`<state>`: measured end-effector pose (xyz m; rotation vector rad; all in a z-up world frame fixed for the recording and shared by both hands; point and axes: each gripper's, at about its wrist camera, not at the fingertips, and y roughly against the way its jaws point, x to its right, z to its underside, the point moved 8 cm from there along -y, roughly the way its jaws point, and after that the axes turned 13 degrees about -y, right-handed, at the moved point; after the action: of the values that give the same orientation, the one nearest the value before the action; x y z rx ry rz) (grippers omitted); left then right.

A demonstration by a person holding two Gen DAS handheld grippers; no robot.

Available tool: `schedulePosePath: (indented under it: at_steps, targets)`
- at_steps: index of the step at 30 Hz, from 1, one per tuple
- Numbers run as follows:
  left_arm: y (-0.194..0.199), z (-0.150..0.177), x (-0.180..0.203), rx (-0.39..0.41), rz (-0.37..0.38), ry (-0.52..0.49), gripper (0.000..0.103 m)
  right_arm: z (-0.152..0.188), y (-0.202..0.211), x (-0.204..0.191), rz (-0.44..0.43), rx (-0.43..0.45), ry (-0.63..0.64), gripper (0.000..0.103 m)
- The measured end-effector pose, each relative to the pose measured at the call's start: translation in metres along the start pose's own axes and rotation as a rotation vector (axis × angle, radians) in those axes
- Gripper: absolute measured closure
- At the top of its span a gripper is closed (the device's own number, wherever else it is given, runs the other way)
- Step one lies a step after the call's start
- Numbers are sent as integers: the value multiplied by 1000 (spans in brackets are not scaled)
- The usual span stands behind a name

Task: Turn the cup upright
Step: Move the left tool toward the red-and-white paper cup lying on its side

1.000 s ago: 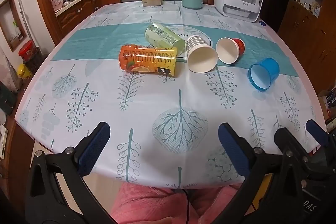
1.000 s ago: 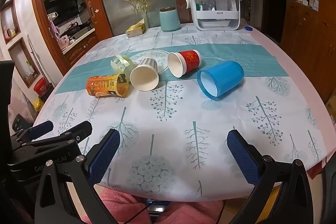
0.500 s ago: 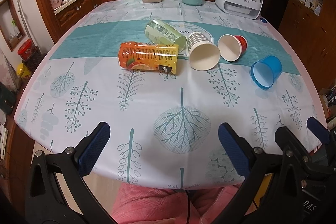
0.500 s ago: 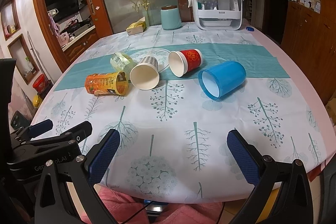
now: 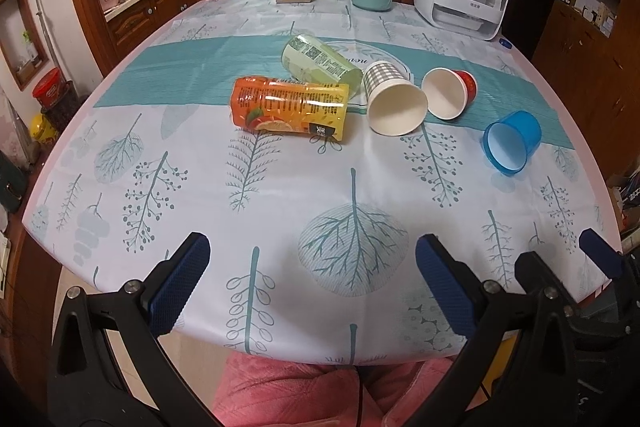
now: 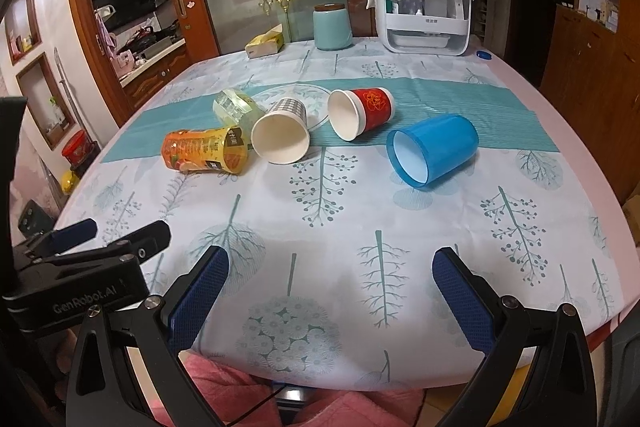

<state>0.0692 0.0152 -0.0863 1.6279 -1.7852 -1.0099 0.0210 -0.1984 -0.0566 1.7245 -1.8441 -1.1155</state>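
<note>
Several cups lie on their sides on the tablecloth: an orange printed cup [image 5: 290, 107] [image 6: 206, 150], a pale green one [image 5: 318, 63] [image 6: 234, 105], a checked paper cup [image 5: 394, 99] [image 6: 282, 135], a red paper cup [image 5: 450, 93] [image 6: 362, 113] and a blue plastic cup [image 5: 512, 142] [image 6: 434, 151]. My left gripper [image 5: 308, 281] is open and empty at the near table edge. My right gripper [image 6: 330, 287] is open and empty, also at the near edge, to the right of the left one. Both are well short of the cups.
At the far end of the table [image 5: 200, 187] stand a white appliance under a cloth [image 6: 426, 15], a teal canister [image 6: 332, 27] and a yellow tissue box [image 6: 266, 43]. A blue bottle cap [image 6: 485, 54] lies at the far right. Wooden cabinets flank both sides.
Both grippers have moved slightly forward toward the cups and stay open. The cups have not moved.
</note>
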Motion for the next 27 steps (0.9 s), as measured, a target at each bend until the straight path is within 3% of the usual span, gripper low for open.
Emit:
schedulePosePath:
  at_steps: [4,7,14,22,27]
  targets:
    - [-11,6,0,-38,55,13,1,9,-10,1,2,-29,4,0]
    - [-21,10,-1,-61,41,-14,1,15,-19,0,5,-42,19,0]
    - [-49,12,12,-155,186,-114,4,27,-39,-3,-17,-39,83,0]
    - [-49,-45,28,-173,231,-349,4,31,-39,-1,-11,79,248,0]
    - [-60,-84,54,-164,184,-526,4,26,-37,5,-33,137,280,0]
